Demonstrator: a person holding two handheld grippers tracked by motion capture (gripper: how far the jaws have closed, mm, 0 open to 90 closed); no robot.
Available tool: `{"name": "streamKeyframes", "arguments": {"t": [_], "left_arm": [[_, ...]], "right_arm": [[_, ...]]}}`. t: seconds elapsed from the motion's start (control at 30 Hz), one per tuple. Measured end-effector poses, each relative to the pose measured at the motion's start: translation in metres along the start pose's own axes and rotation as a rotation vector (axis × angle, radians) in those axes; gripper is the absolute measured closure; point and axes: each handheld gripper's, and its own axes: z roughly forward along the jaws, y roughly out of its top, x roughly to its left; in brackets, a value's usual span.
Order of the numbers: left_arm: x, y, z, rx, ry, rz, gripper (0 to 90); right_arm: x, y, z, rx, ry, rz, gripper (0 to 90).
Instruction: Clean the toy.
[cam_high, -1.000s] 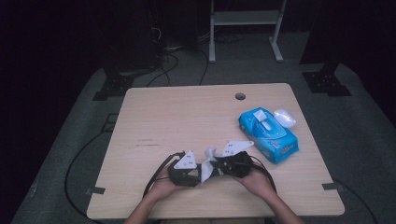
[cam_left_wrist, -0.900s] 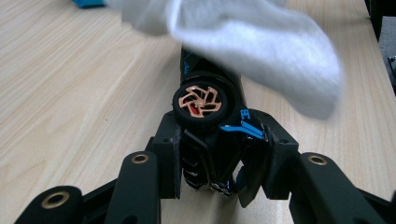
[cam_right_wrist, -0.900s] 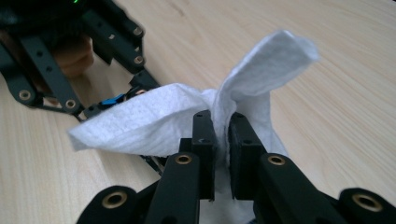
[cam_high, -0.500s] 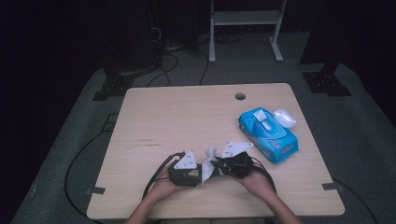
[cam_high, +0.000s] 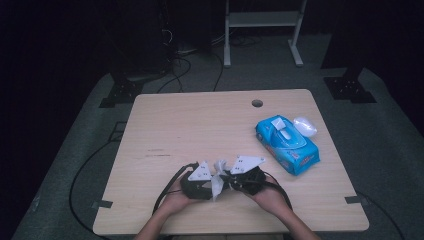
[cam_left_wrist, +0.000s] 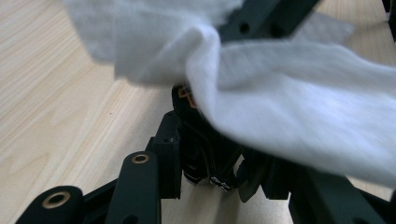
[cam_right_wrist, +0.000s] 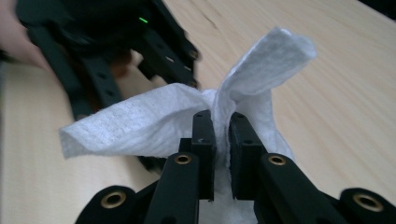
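Observation:
A white wipe (cam_high: 218, 173) is stretched between my two grippers, low over the table's near edge in the high view. The grippers point at each other, tip to tip. On the left, my left gripper (cam_high: 212, 183) is shut on one end; in the left gripper view the wipe (cam_left_wrist: 299, 93) drapes over its closed tips (cam_left_wrist: 208, 144). From the right, my right gripper (cam_high: 226, 181) pinches the other end. The right gripper view shows its jaws (cam_right_wrist: 222, 135) shut on a fold of the wipe (cam_right_wrist: 154, 116), with a corner sticking up.
A blue pack of wipes (cam_high: 287, 145) lies on the right side of the wooden table (cam_high: 190, 125), its white lid (cam_high: 305, 126) flipped open. A cable hole (cam_high: 257, 103) sits near the far edge. Cables trail off the table's front left.

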Motion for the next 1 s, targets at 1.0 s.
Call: {"name": "streamKeyframes", "arguments": {"t": [1.0], "left_arm": [[0.005,0.000,0.000,-0.012,0.017,-0.046,58.2]], "right_arm": [[-0.011,-0.004,0.000,-0.004,-0.003,0.040,81.2]]}}
